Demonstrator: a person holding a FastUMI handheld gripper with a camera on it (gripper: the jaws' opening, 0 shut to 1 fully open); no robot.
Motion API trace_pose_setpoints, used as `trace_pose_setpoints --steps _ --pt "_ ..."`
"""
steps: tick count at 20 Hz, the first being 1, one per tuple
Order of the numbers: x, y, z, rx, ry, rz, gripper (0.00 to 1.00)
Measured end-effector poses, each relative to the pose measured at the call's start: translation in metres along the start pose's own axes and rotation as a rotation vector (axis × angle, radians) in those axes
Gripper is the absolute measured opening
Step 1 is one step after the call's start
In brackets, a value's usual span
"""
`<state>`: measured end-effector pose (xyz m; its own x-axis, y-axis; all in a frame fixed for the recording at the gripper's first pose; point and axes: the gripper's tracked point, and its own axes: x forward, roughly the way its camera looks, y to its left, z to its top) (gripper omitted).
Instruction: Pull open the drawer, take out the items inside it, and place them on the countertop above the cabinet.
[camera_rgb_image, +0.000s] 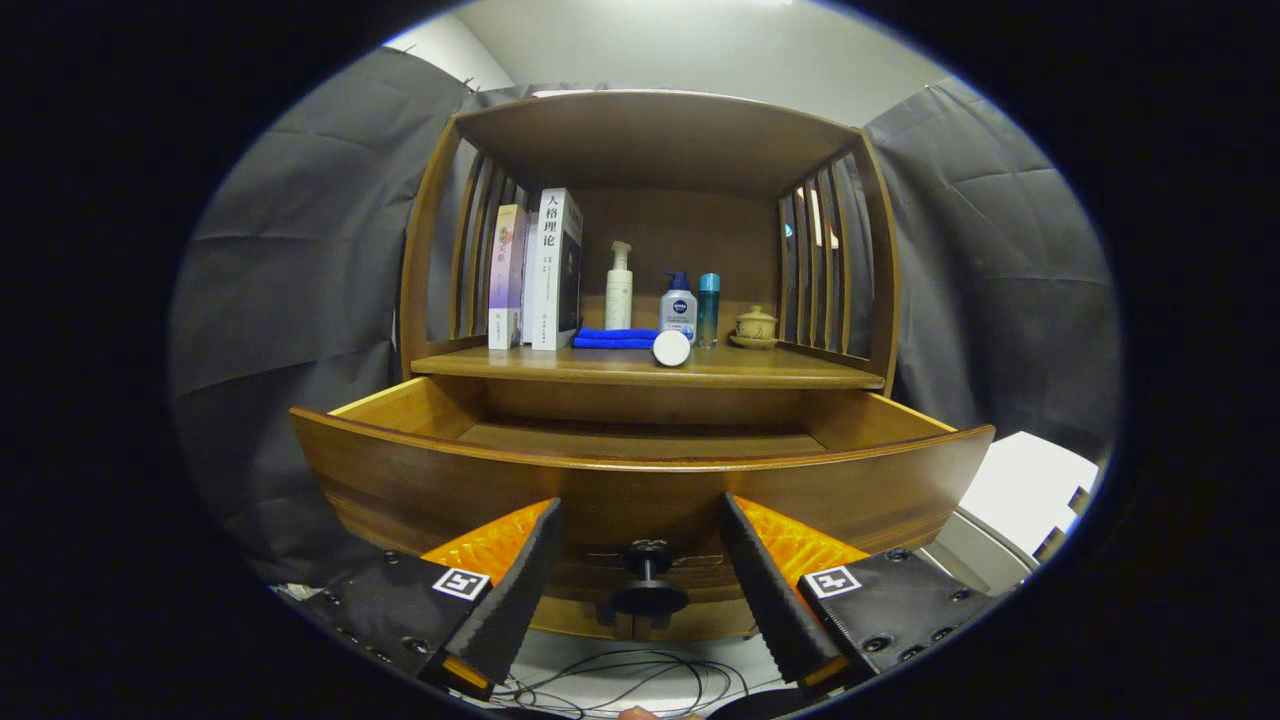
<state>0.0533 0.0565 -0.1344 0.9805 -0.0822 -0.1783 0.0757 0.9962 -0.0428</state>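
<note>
The wooden drawer (420, 470) stands pulled open below the countertop (760, 372). Its front panel hides most of the inside; I see only a strip of bare drawer floor (640, 438). The dark round knob (648, 582) on the drawer front sits between my fingers, touching neither. My gripper (640, 505) is open, fingertips close to the drawer front. On the countertop a small white round jar (671, 347) lies at the front edge beside a folded blue cloth (613, 338).
On the countertop stand two books (540, 270), a white pump bottle (619, 288), a clear pump bottle (678, 308), a blue bottle (708, 308) and a lidded cup on a saucer (755, 326). Slatted side walls and a top board enclose it. Cables (620, 680) lie on the floor below.
</note>
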Motion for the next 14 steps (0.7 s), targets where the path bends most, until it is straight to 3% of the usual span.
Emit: trace_pose_setpoints --steps 14 --pt "0.080 0.007 0.018 -0.005 0.009 -0.027 0.98"
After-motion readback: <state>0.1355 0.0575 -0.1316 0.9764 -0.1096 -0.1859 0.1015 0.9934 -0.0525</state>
